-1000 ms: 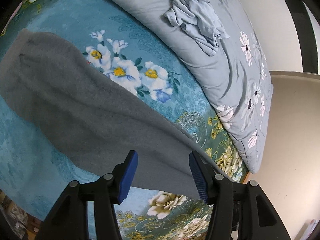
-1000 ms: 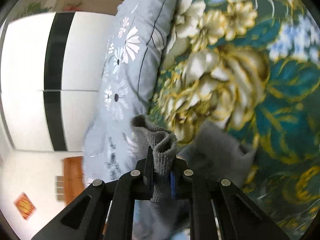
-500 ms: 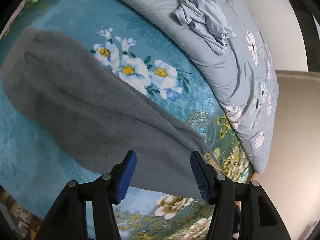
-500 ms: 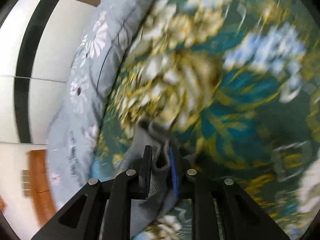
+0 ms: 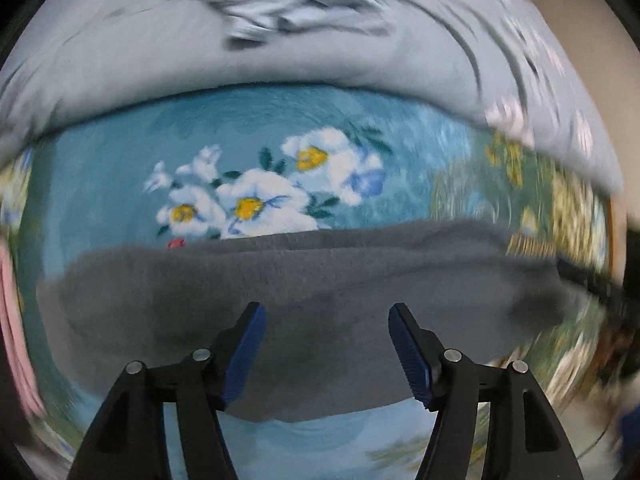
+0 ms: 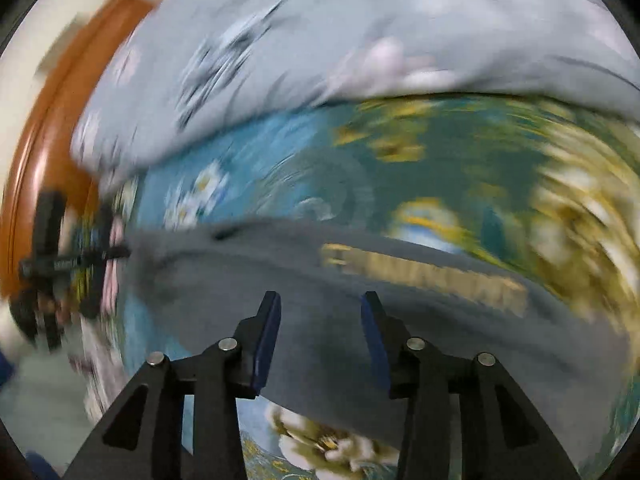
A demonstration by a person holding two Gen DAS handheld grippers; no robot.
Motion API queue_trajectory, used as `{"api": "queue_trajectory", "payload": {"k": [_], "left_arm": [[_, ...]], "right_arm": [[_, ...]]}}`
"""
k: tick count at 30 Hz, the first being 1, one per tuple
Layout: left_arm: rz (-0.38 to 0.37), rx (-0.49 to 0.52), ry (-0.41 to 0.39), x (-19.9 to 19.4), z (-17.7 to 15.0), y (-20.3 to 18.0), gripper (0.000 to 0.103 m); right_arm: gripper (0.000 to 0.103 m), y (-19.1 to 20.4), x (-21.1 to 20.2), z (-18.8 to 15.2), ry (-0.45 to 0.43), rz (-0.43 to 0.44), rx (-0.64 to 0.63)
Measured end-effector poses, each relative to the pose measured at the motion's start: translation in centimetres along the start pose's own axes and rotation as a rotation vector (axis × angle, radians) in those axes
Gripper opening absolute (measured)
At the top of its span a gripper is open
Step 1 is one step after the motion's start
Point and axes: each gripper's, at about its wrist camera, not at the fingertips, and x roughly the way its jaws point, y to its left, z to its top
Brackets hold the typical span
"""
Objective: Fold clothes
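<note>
A grey knit garment (image 5: 304, 280) lies in a long flat band across the teal floral bedsheet (image 5: 248, 128). My left gripper (image 5: 324, 320) is open and empty, just above the garment's near part. In the right wrist view the same grey garment (image 6: 320, 280) stretches across the sheet. My right gripper (image 6: 320, 312) is open and empty above it. Both views are blurred by motion. The other gripper shows as a dark shape at the left edge of the right wrist view (image 6: 52, 264).
A grey-blue quilt with flower print (image 5: 120, 52) lies along the far side of the bed, with a crumpled light-blue garment (image 5: 280, 4) on it. A pink cloth (image 5: 16, 320) shows at the left edge. A brown wooden door (image 6: 52, 120) stands beyond the bed.
My right gripper was shut on the garment's ribbed edge; it has opened and the garment now lies flat. Both cameras have swung round to face across the garment.
</note>
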Motion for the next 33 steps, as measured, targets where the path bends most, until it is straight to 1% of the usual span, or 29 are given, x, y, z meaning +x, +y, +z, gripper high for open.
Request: {"api": "queue_trajectory", "payload": {"k": [2,4,6,10,13,14,18,21,23,24,25,26,27,28,29,31,33], "left_arm": [[0.012,0.086,0.034,0.8,0.4,0.1,0.068],[0.040,0.167,0.064,1.8,0.8,0.7,0.068],[0.060,0.221,0.087,2.5,1.3,1.3,0.068],[0.047,0.292,0.124,3.6,2.5,2.9,0.068],[0.046,0.363,0.155,4.6,3.2,3.7,0.068],[0.044,0.384,0.165,4.9,3.3,3.9,0.068],[0.012,0.432,0.202,5.7,3.4,3.9,0.068],[-0.011,0.469,0.230,6.3,3.5,4.0,0.066],[-0.027,0.493,0.249,6.7,3.5,4.0,0.061],[-0.035,0.505,0.258,6.9,3.5,4.0,0.050],[-0.043,0.517,0.267,7.1,3.6,4.0,0.038],[-0.050,0.525,0.273,7.2,3.6,4.0,0.032],[-0.054,0.524,0.267,7.2,3.5,4.0,0.021],[-0.055,0.522,0.259,7.1,3.4,3.9,0.016],[-0.057,0.516,0.250,6.9,3.3,3.8,0.016],[-0.066,0.464,0.210,6.4,3.2,4.1,0.007],[-0.073,0.401,0.157,5.8,3.1,4.4,0.004]], "right_arm": [[0.043,1.6,2.2,1.3,0.054,-0.004,-0.060],[0.043,2.7,4.0,2.1,0.109,0.005,-0.104],[0.043,3.6,5.3,2.6,0.155,0.000,-0.149],[0.043,4.6,7.4,3.2,0.249,-0.024,-0.218],[0.043,5.2,8.8,3.4,0.292,-0.081,-0.289],[0.043,5.3,9.2,3.5,0.304,-0.087,-0.299],[0.043,5.7,10.4,3.6,0.346,-0.093,-0.328],[0.043,6.0,10.9,3.6,0.371,-0.086,-0.340],[0.042,6.1,11.0,3.5,0.380,-0.079,-0.341],[0.040,6.1,11.1,3.5,0.385,-0.077,-0.340],[0.032,6.1,11.2,3.3,0.390,-0.076,-0.340],[0.018,6.1,11.2,3.2,0.396,-0.075,-0.340],[0.011,6.2,11.3,3.1,0.400,-0.076,-0.343],[0.008,6.3,11.3,3.0,0.401,-0.080,-0.351],[0.008,6.5,11.3,2.9,0.403,-0.083,-0.359],[0.005,6.7,11.2,2.9,0.390,-0.092,-0.363],[0.002,6.5,10.4,3.8,0.344,-0.089,-0.342]]}}
